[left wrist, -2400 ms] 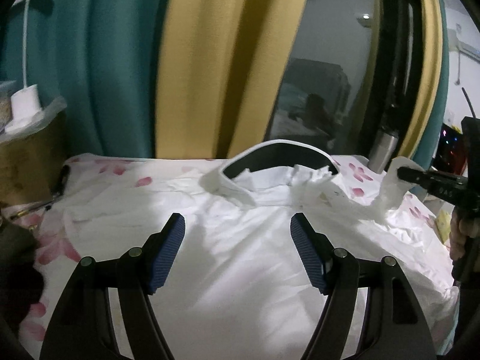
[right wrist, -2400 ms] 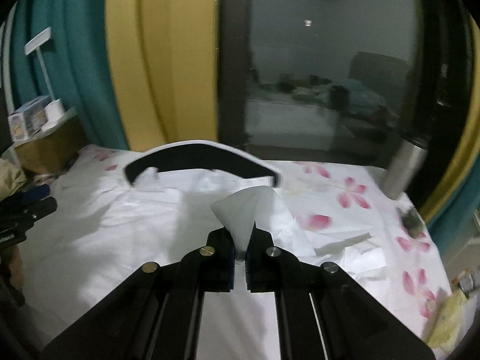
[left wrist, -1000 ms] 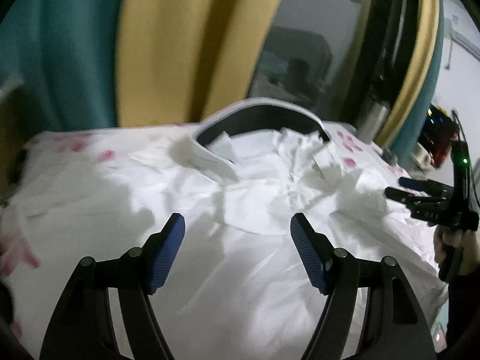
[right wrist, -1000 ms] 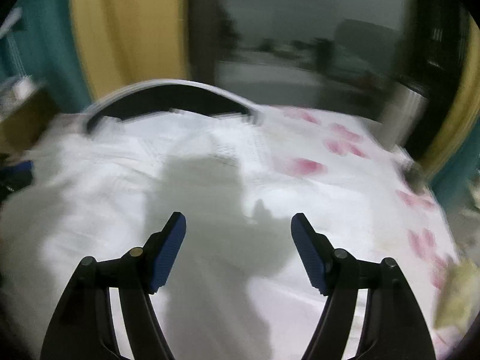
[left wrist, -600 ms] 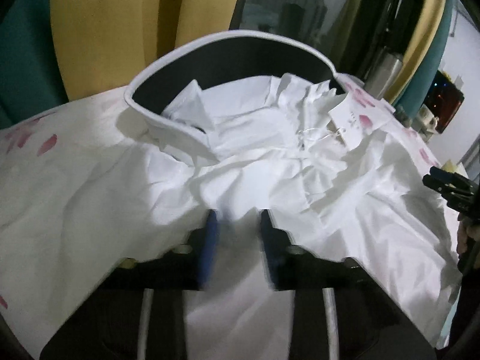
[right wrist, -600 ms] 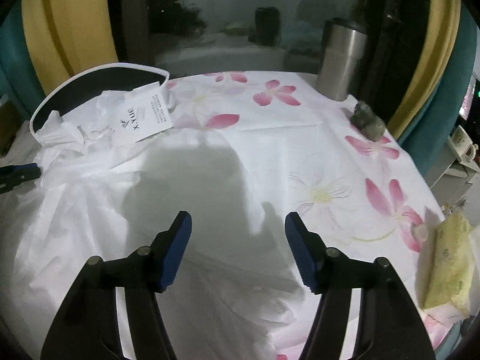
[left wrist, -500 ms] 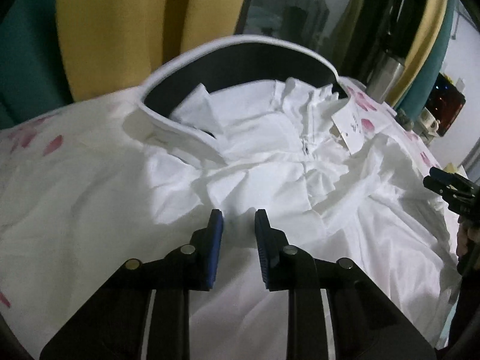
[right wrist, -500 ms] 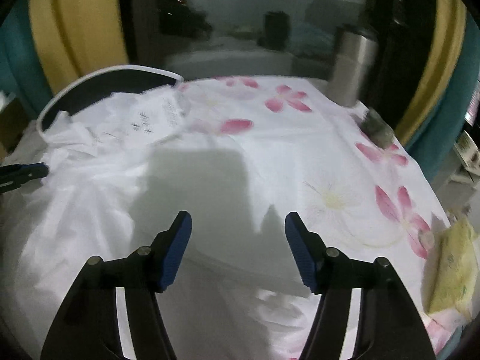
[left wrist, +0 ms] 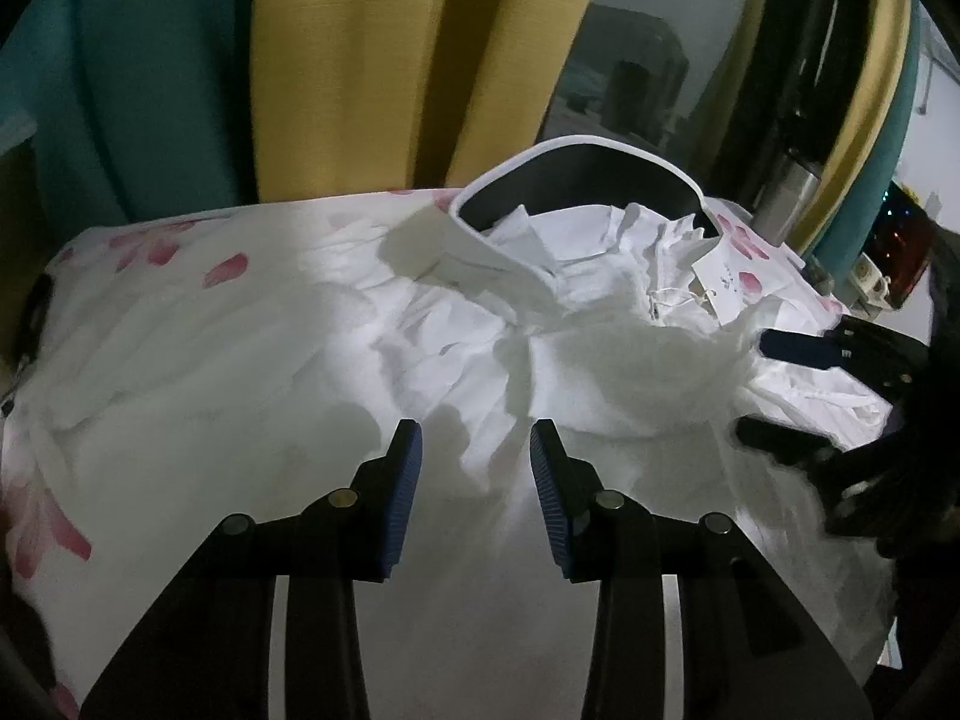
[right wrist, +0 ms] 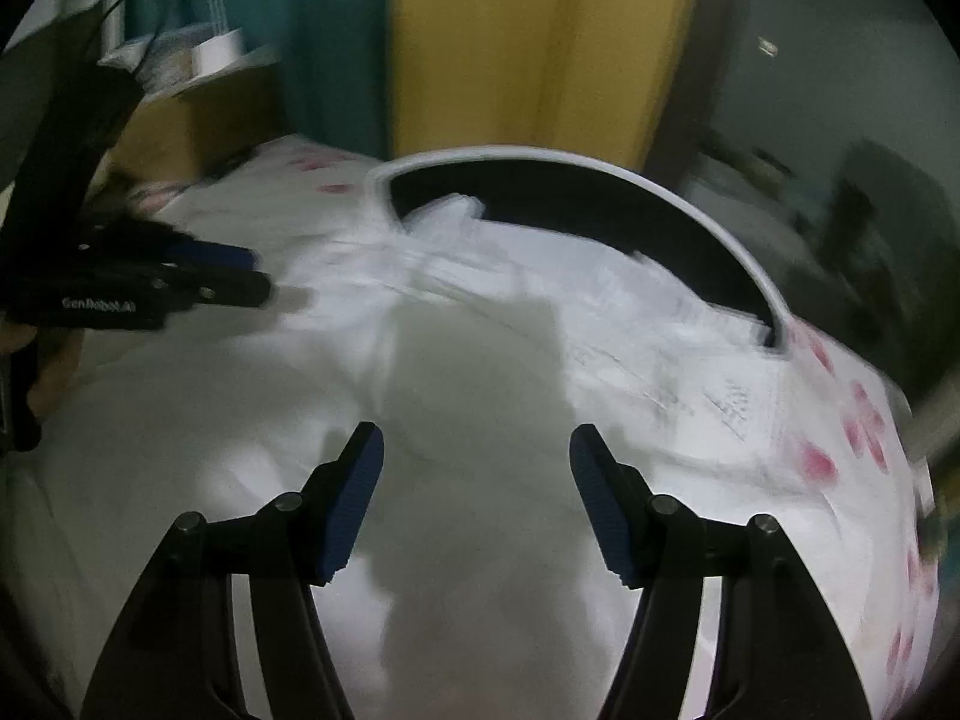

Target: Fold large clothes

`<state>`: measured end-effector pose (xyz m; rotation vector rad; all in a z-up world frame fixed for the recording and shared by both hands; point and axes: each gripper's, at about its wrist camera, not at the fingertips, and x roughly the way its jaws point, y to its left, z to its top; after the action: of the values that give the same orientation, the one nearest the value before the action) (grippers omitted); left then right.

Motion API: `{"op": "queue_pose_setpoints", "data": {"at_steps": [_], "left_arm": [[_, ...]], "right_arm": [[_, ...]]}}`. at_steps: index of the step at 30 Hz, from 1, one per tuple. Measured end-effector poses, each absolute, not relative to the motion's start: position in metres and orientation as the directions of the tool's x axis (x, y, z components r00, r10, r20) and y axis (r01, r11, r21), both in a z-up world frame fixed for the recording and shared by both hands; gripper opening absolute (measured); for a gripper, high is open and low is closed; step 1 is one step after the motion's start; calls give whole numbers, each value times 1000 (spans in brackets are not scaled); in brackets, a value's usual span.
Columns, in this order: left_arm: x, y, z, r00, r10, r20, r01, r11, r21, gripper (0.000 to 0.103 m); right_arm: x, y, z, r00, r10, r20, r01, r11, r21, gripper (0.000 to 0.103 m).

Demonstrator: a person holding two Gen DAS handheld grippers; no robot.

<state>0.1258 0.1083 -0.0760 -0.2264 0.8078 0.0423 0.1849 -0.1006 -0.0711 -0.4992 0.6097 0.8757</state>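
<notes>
A large white garment (left wrist: 600, 360) lies crumpled on a flower-print sheet, its collar and a paper tag (left wrist: 720, 282) at the far end. My left gripper (left wrist: 477, 468) hovers over the garment's near part, its jaws opening. A raised fold edge shows between the blue pads (left wrist: 408, 480), which do not press on it. My right gripper (left wrist: 762, 390) reaches in from the right, open, over the cloth below the tag. The right wrist view is blurred. There the right gripper (right wrist: 477, 462) stands wide with nothing between its pads above the garment (right wrist: 480, 360), and the left gripper (right wrist: 240, 276) shows at far left.
A black arched shape with a white rim (left wrist: 576, 180) stands just behind the collar. A steel tumbler (left wrist: 792, 198) sits at the back right. Yellow and teal curtains (left wrist: 360, 60) hang behind. A cardboard box (right wrist: 198, 120) sits at the left.
The left gripper's jaws narrowed almost together near the collar, then widened again as it drew back. The right gripper swung left, now facing the collar and the left gripper.
</notes>
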Motion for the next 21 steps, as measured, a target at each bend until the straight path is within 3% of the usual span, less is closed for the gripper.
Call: {"op": "queue_pose_setpoints", "data": {"at_steps": [2, 5, 7, 9, 21], "left_arm": [[121, 111, -76, 694, -46, -718, -128, 974, -186, 40], [112, 115, -75, 700, -46, -712, -132, 972, -193, 40], [108, 117, -74, 703, -47, -709, -132, 972, -196, 41], [104, 120, -74, 704, -46, -708, -134, 971, -196, 47], [85, 108, -57, 744, -64, -666, -68, 983, -171, 50]], "right_arm": [[180, -78, -76, 472, 566, -676, -848, 500, -173, 58], [180, -49, -94, 453, 540, -709, -867, 451, -211, 39], [185, -41, -106, 441, 511, -738, -873, 436, -219, 13], [188, -42, -108, 429, 520, -738, -878, 432, -206, 2], [157, -92, -20, 286, 725, -626, -945, 322, -60, 2]]}}
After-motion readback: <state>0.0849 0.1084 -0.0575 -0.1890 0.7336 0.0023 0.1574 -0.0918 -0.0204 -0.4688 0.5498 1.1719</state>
